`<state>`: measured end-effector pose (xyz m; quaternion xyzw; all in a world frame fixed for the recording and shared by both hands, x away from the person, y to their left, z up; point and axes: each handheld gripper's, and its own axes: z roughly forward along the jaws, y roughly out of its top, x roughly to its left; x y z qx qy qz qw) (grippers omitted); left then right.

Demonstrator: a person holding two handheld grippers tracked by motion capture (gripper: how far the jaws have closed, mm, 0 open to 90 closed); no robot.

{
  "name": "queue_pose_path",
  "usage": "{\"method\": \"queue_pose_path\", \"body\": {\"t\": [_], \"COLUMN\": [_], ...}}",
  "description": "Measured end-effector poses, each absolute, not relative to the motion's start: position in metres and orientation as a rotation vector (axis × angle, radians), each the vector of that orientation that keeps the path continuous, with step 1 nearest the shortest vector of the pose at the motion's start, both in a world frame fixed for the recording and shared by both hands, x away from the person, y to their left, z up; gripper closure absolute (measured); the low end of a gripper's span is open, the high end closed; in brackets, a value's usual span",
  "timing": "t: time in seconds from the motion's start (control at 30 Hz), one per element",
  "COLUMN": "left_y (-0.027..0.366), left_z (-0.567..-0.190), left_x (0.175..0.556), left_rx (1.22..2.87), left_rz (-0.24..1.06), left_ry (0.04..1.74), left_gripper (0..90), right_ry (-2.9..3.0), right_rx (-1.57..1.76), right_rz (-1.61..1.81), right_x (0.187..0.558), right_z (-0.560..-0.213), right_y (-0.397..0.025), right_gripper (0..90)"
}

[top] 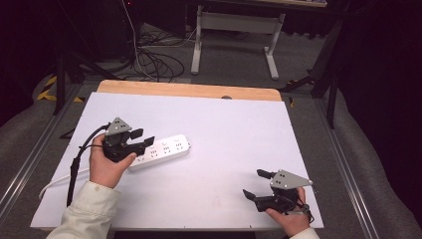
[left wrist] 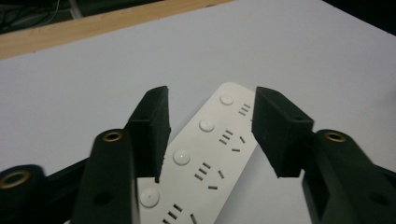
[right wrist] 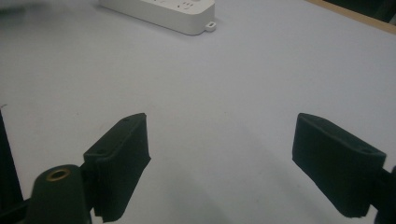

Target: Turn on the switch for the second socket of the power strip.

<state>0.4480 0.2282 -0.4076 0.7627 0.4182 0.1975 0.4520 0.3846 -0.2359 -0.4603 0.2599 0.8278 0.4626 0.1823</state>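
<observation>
Grasping the power strip (top: 160,150) is the step in hand, judging from your left gripper (top: 142,139), which hovers over the strip's near-left portion with its jaws parted a little wider than the strip's body. The strip lies flat on the white table cover (top: 234,134), left of centre, its long axis running from near-left to far-right, with a pale cable (top: 54,182) leaving its near-left end toward the table edge. Seen in the left gripper view, the power strip (left wrist: 205,158) sits between the two black fingers (left wrist: 152,130), neither of which appears to touch it yet. You would do well to centre the jaws across the short width, lower until the pads flank the side walls, and close squarely; the casing looks like smooth, glossy hard plastic with rounded corners, so an off-centre pinch could let it slide or swivel. Round white buttons and dark slot openings mark its top face. Your right gripper (top: 259,185) rests at the near-right of the table, well apart from the strip, jaws spread wide around nothing; its fingers (right wrist: 122,156) show a matte, finely ribbed pad surface. A wooden edge (top: 189,90) borders the table's far side.
</observation>
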Motion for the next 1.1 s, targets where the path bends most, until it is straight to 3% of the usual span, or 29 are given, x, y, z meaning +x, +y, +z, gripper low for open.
{"method": "queue_pose_path", "body": {"t": [0.27, 0.97, 1.1], "left_y": [0.227, 0.227, 0.23], "left_z": [-0.397, -0.382, -0.38], "left_x": [0.436, 0.416, 0.406], "left_rx": [1.858, 1.87, 1.885], "left_rz": [0.482, 0.431, 0.479], "left_ry": [0.964, 0.858, 0.808], "left_gripper": [27.9, 17.5, 16.2], "right_ry": [2.335, 2.333, 2.332], "right_rx": [0.732, 0.735, 0.733], "right_rz": [1.305, 1.306, 1.311], "right_x": [0.384, 0.384, 0.384], "right_z": [-0.46, -0.46, -0.46], "right_y": [-0.236, -0.236, -0.236], "right_gripper": [19.1, 19.0, 19.0]}}
